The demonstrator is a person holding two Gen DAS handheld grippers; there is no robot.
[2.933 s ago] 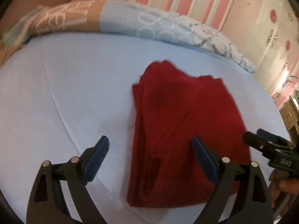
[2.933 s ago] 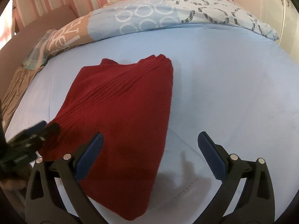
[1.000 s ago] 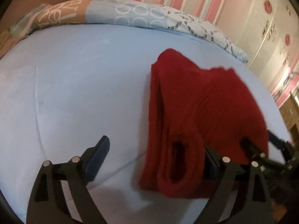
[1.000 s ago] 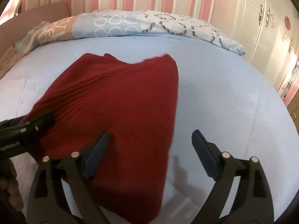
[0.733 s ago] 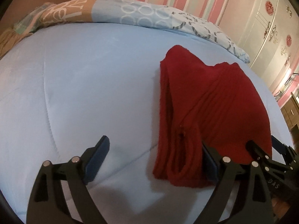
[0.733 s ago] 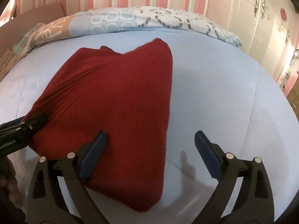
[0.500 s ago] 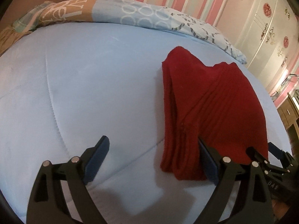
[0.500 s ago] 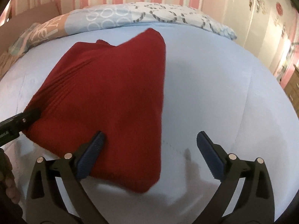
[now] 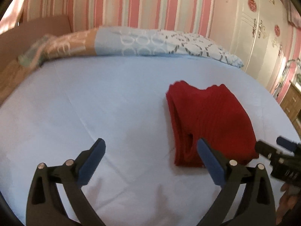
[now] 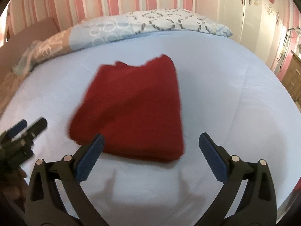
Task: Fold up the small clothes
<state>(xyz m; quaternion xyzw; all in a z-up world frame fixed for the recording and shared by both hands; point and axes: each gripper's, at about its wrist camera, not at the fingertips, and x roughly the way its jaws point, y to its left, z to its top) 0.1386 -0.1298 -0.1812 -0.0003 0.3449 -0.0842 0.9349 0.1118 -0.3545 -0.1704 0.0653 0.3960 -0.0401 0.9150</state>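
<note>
A red knitted garment (image 9: 208, 120) lies folded into a thick rectangle on the light blue bed sheet (image 9: 94, 109). It also shows in the right wrist view (image 10: 131, 105). My left gripper (image 9: 150, 150) is open and empty, above the sheet to the left of the garment's near end. My right gripper (image 10: 150, 145) is open and empty, just in front of the garment's near edge. The right gripper shows at the right edge of the left wrist view (image 9: 278, 150). The left gripper shows at the left of the right wrist view (image 10: 24, 130).
A patterned blue, white and tan quilt (image 9: 143, 43) lies along the far side of the bed. A pink striped wall (image 9: 131, 3) is behind it. A white wardrobe (image 9: 259, 30) and a wooden drawer unit (image 9: 291, 101) stand to the right.
Both grippers have pulled back and up from the garment. It now lies flat and farther from both, no longer lifted at its near end.
</note>
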